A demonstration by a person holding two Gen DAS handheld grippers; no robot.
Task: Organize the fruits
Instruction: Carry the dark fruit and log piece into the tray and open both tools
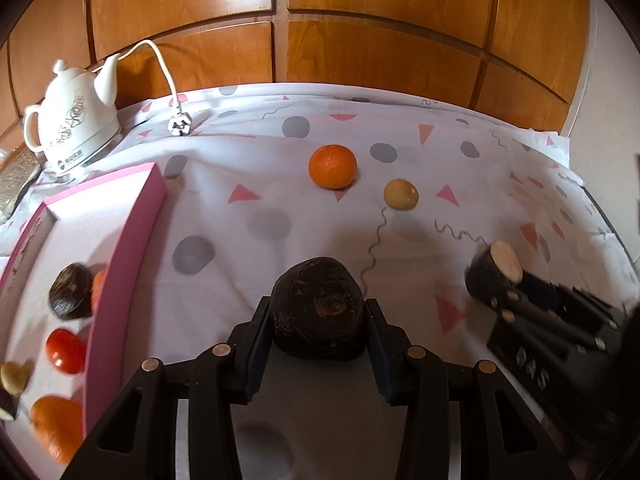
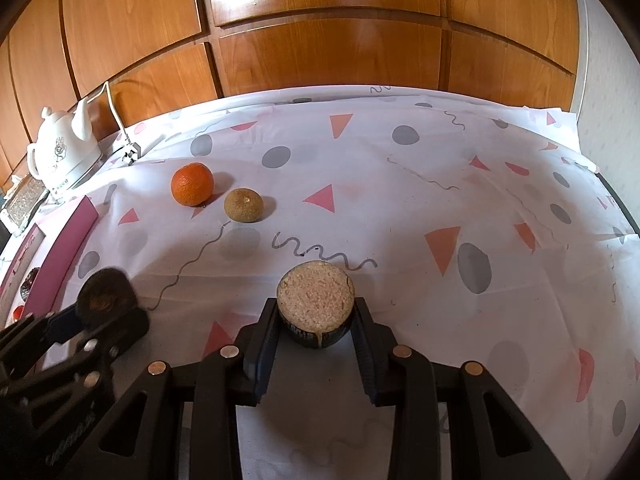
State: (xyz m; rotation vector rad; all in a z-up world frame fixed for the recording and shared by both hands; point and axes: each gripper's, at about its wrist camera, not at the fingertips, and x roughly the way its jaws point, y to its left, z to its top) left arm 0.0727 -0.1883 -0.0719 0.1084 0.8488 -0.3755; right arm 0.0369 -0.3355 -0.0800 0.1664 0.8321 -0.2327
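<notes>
My left gripper (image 1: 318,320) is shut on a dark brown round fruit (image 1: 320,304), just right of the pink box; it also shows in the right wrist view as the left gripper (image 2: 106,304). My right gripper (image 2: 316,320) is shut on a dark fruit half (image 2: 316,300) with a pale, grainy cut face turned up; the left wrist view shows that fruit half (image 1: 505,266) at the right. An orange (image 1: 333,166) and a small yellow-brown fruit (image 1: 401,194) lie side by side farther back on the cloth.
The pink box (image 1: 120,256) at the left holds a dark fruit (image 1: 70,290), a red one (image 1: 66,350), an orange (image 1: 56,426) and a small yellowish one (image 1: 14,376). A white kettle (image 1: 74,120) and its plug (image 1: 180,126) stand behind it. Wooden panels back the patterned tablecloth (image 2: 400,200).
</notes>
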